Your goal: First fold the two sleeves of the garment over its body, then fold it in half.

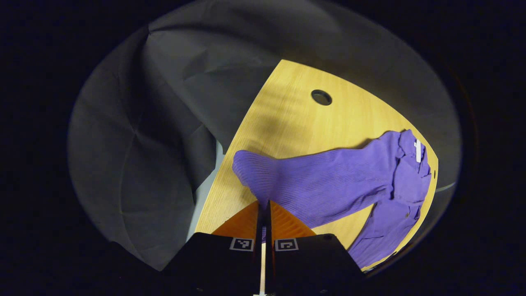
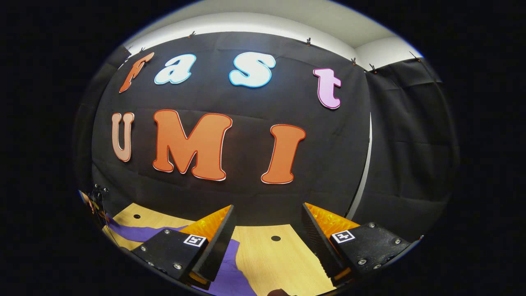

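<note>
Here the purple ribbed garment (image 1: 328, 181) lies on the wooden table (image 1: 296, 123), one sleeve (image 1: 263, 172) stretched toward the table's near edge. The left gripper (image 1: 264, 209) has its fingers pressed together on the end of that sleeve, the cloth pinched between them. The collar end with a white tag (image 1: 418, 150) sits at the far side of the table from the pinch, and a round cable hole (image 1: 321, 97) lies beyond the garment. In the right gripper view, the right gripper (image 2: 269, 224) hangs above the table (image 2: 279, 259) with its fingers spread wide, holding nothing; purple cloth (image 2: 224, 271) lies beneath its one finger.
</note>
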`<state>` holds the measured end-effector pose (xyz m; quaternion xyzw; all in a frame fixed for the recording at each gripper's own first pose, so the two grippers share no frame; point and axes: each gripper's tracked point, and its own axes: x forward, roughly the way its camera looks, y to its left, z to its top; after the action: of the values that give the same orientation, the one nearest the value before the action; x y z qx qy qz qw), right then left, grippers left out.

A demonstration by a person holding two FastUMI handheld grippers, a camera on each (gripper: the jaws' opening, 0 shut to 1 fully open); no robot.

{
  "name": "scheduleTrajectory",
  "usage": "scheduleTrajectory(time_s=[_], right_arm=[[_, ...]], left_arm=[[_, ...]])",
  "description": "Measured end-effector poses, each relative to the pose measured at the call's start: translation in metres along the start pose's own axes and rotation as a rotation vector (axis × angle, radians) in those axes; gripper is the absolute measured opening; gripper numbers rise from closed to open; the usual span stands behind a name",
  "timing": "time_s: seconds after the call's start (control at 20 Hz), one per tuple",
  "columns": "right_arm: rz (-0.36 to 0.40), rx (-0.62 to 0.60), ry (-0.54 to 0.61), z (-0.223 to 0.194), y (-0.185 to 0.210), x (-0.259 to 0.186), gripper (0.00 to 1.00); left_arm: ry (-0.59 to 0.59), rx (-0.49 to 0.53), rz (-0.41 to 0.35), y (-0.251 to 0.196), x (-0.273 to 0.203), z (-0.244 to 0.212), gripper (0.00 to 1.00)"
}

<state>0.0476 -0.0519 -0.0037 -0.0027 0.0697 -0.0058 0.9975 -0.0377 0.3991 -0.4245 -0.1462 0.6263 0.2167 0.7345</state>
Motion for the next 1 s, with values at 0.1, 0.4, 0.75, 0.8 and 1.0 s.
scheduleTrajectory(time_s=[0.1, 0.4, 0.75, 0.8, 1.0], right_arm=[[0.012, -0.007, -0.001, -0.001, -0.003, 0.007, 0.95], [0.042, 0.001, 0.003, -0.011, -0.008, 0.023, 0.95], [0.060, -0.019, 0.020, -0.030, -0.034, 0.030, 0.95], [0.064, -0.019, 0.020, -0.031, -0.038, 0.030, 0.95], [0.068, 0.000, 0.020, -0.040, -0.058, 0.033, 0.95]], left_arm=[[-0.031, 0.031, -0.013, -0.015, -0.021, 0.012, 0.04], [-0.118, 0.122, -0.059, -0.067, -0.079, 0.030, 0.05], [-0.198, 0.219, -0.112, -0.153, -0.131, 0.044, 0.04], [-0.212, 0.229, -0.120, -0.169, -0.140, 0.046, 0.04], [-0.241, 0.286, -0.159, -0.231, -0.161, 0.047, 0.04]])
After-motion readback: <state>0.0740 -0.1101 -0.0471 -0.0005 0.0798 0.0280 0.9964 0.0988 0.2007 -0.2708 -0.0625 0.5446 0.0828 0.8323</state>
